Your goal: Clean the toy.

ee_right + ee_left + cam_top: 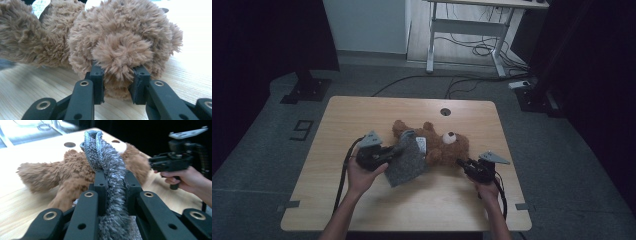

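A brown teddy bear (439,145) lies on its back in the middle of the wooden table (362,115), head towards the right. Over its body hangs a grey fuzzy cloth (407,160). My left gripper (399,148) is shut on an edge of that cloth. In the left gripper view the cloth (110,165) runs up between the jaws of my left gripper (115,185) and over the bear (67,172). My right gripper (460,162) is at the bear's head. In the right gripper view my right gripper (118,80) is shut on a furry lobe of the bear (120,37), apparently an ear.
A round cable hole (445,111) sits near the table's far edge. Beyond the table stand a white desk frame (472,30), loose floor cables (472,82) and a black stand base (307,90). Bare wood lies at the table's left and front.
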A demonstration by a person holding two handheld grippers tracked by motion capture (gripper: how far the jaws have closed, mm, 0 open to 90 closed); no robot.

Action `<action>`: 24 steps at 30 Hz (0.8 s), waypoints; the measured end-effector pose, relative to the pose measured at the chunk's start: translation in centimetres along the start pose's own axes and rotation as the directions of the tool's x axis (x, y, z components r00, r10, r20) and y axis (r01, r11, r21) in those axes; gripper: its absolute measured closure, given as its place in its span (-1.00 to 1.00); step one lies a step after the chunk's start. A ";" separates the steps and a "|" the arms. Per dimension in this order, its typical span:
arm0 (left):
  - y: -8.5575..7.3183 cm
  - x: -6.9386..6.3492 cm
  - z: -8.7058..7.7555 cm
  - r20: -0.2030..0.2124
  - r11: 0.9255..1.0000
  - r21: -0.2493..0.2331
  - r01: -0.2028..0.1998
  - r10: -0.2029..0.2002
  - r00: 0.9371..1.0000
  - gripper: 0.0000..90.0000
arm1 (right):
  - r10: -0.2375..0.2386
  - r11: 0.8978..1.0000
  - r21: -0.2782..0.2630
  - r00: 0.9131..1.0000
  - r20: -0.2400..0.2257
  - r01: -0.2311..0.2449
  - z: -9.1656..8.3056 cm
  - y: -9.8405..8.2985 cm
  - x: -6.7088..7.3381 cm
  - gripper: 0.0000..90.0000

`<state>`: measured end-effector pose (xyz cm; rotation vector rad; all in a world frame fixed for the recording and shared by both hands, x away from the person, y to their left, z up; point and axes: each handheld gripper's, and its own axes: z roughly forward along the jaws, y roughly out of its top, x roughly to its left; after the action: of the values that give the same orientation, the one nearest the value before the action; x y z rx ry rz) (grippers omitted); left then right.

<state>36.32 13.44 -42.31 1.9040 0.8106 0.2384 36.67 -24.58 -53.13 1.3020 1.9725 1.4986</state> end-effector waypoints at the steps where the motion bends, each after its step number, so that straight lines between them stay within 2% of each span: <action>1: 0.0 0.0 0.0 0.000 1.000 0.000 0.000 0.000 1.000 0.70 | -0.003 1.000 0.004 1.000 0.001 0.003 0.0 0.0 0.0 0.52; 2: 0.7 0.4 1.8 0.025 1.000 0.023 0.009 -0.010 1.000 0.70 | -0.005 1.000 0.010 1.000 0.001 0.005 -0.1 -0.1 0.0 0.52; 4: 1.4 0.3 3.5 0.035 0.999 0.050 -0.005 0.003 0.999 0.70 | -0.013 1.000 0.013 1.000 0.003 0.013 -0.1 -0.2 0.1 0.52; 5: 1.4 0.3 3.5 0.035 0.999 0.050 -0.005 0.003 0.999 0.70 | -0.013 1.000 0.013 1.000 0.003 0.013 -0.1 -0.2 0.1 0.52; 7: 1.9 0.1 5.3 0.061 0.997 0.074 0.000 -0.004 0.998 0.70 | -0.016 1.000 0.016 1.000 0.003 0.016 -0.2 -0.3 0.1 0.52; 8: 2.1 0.0 6.2 0.060 0.994 0.106 -0.010 0.003 0.998 0.70 | -0.016 1.000 0.017 1.000 0.005 0.016 -0.2 -0.4 0.1 0.52; 9: 2.0 -0.1 8.1 0.018 0.983 0.184 -0.023 0.020 1.000 0.70 | -0.017 1.000 0.018 1.000 0.005 0.017 -0.2 -0.5 0.1 0.52; 10: 1.7 0.1 8.9 0.004 0.978 0.207 -0.009 0.009 1.000 0.70 | -0.015 1.000 0.023 1.000 0.006 0.015 -0.2 -0.5 0.1 0.52; 11: 1.7 0.1 8.9 0.004 0.978 0.207 -0.009 0.009 1.000 0.70 | -0.015 1.000 0.023 1.000 0.006 0.015 -0.2 -0.5 0.1 0.52; 12: 1.1 0.8 9.4 0.018 0.979 0.201 0.035 -0.039 0.999 0.71 | -0.012 0.999 0.031 1.000 0.007 0.012 -0.2 -0.5 0.0 0.52; 13: 1.1 0.8 9.4 0.018 0.979 0.201 0.035 -0.039 0.999 0.71 | -0.012 0.999 0.031 1.000 0.007 0.012 -0.2 -0.5 0.0 0.52; 14: 0.6 1.2 8.8 0.013 0.981 0.186 0.054 -0.057 0.998 0.71 | -0.015 0.999 0.033 1.000 0.002 0.015 -0.3 -0.6 -0.1 0.52; 16: 0.2 1.5 7.9 -0.019 0.982 0.181 0.046 -0.043 0.999 0.71 | -0.021 0.999 0.040 1.000 0.004 0.021 -0.3 -0.5 -0.1 0.52; 17: 0.2 1.5 7.9 -0.019 0.982 0.181 0.046 -0.043 0.999 0.71 | -0.021 0.999 0.040 1.000 0.004 0.021 -0.3 -0.5 -0.1 0.52; 18: -0.3 1.9 6.8 -0.062 0.983 0.177 0.048 -0.038 0.997 0.71 | -0.017 0.999 0.042 1.000 0.005 0.017 -0.4 -0.5 0.0 0.52; 19: -0.3 1.9 6.8 -0.062 0.983 0.177 0.048 -0.038 0.997 0.71 | -0.017 0.999 0.042 1.000 0.005 0.017 -0.4 -0.5 0.0 0.52; 20: -1.1 2.7 5.6 -0.085 0.981 0.182 0.063 -0.048 0.995 0.71 | -0.003 0.999 0.042 1.000 0.000 0.003 -0.4 -0.6 -0.1 0.52; 23: -2.3 3.9 4.0 -0.123 0.979 0.181 0.089 -0.067 0.990 0.72 | 0.010 0.999 0.043 1.000 -0.008 -0.010 -0.5 -0.7 -0.2 0.52; 24: -2.3 3.9 4.0 -0.123 0.979 0.181 0.089 -0.067 0.990 0.72 | 0.009 0.999 0.043 1.000 -0.009 -0.008 -0.5 -0.8 -0.2 0.52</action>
<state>40.30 13.61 -46.88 2.0425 1.0144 0.2329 36.07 -25.03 -53.66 1.3248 2.0180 1.4762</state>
